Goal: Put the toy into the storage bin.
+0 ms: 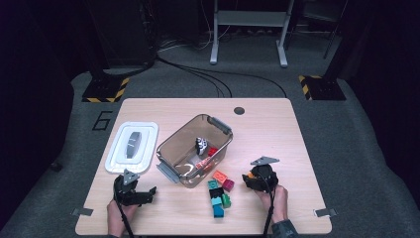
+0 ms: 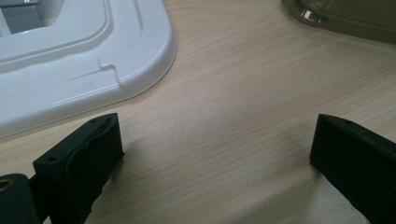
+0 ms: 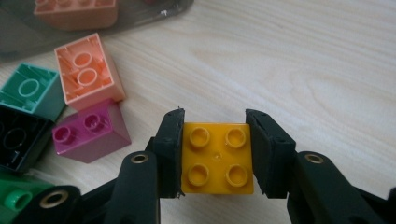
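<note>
Yellow plastic sits between the two black jaws of the right tool (image 3: 215, 156): a four-stud brick (image 3: 217, 158), studs up, with a pad pressed flat against each of its sides, so the tool is clenched on it. In the high view this tool (image 1: 250, 179) is at the near right of the tabletop (image 1: 277, 124), the person's right hand (image 1: 275, 198) behind it, and only a speck of the brick's colour shows at its tip; whether the brick is lifted clear of the wood cannot be told. Just to its left lies a loose cluster of bricks: an orange one (image 3: 88, 70) on its side with its hollow underside showing, a magenta one (image 3: 91, 133) touching it, a teal one (image 3: 30, 91) and a black one (image 3: 16, 140) beyond, and a green one (image 3: 18, 198) at the edge of the right gripper view. The bin (image 1: 173, 144), clear and brownish with grey handles, stands slantwise in the middle of the tabletop, just beyond the cluster, and holds a few pieces, among them a red one (image 1: 212, 151) and a black-and-white one (image 1: 201, 144). Its white lid (image 1: 119, 153) lies flat to the left of it, apart from it. The left tool (image 1: 141, 194) rests near the front left edge, just short of the lid, held by the left hand (image 1: 119, 213); its jaws stand wide apart over bare wood, released, with nothing between them.
</note>
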